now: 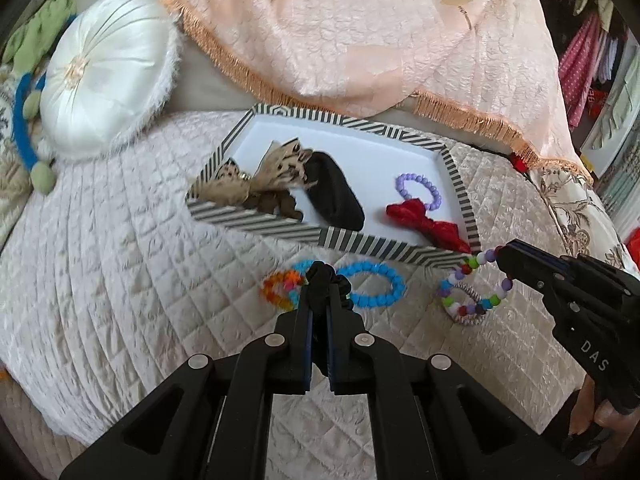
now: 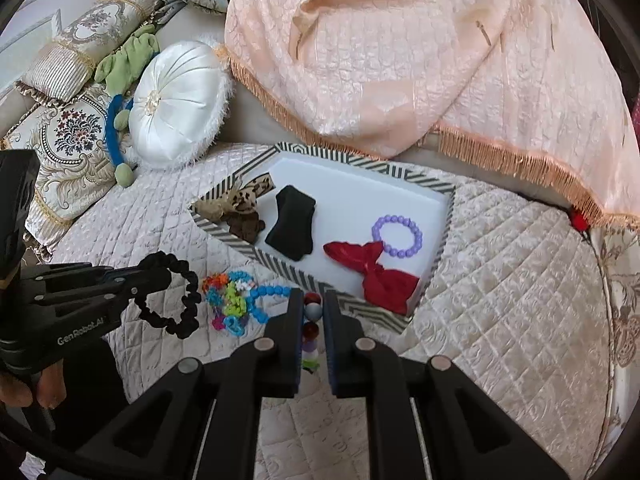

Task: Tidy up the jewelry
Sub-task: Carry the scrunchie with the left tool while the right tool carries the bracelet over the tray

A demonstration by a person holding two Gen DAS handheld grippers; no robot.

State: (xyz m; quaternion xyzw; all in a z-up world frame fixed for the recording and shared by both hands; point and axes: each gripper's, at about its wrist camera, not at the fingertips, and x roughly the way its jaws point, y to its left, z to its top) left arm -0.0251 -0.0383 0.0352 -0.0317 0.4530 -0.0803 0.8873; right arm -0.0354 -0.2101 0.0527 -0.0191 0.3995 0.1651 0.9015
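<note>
A striped tray (image 1: 280, 230) (image 2: 280, 266) lies on the quilted cushion and holds a leopard bow (image 1: 280, 164), a black pouch (image 1: 334, 192) (image 2: 292, 220), a purple bead bracelet (image 1: 420, 188) (image 2: 398, 236) and a red bow (image 1: 428, 222) (image 2: 376, 272). My left gripper (image 1: 318, 276) (image 2: 160, 268) is shut on a black scrunchie (image 2: 180, 300) and holds it above the cushion. My right gripper (image 2: 314, 304) (image 1: 502, 258) is shut on a multicolour bead bracelet (image 1: 476, 292) (image 2: 311, 332) near the tray's front right corner. A blue bead bracelet (image 1: 374, 284) (image 2: 264, 296) and orange bracelets (image 1: 278, 290) lie in front of the tray.
A round white satin pillow (image 1: 104, 72) (image 2: 176, 104) sits to the left behind the tray. A peach fringed cloth (image 1: 380, 32) (image 2: 420, 52) drapes behind it. Patterned cushions (image 2: 68, 140) are stacked far left. A striped coil band (image 1: 468, 314) lies under the multicolour bracelet.
</note>
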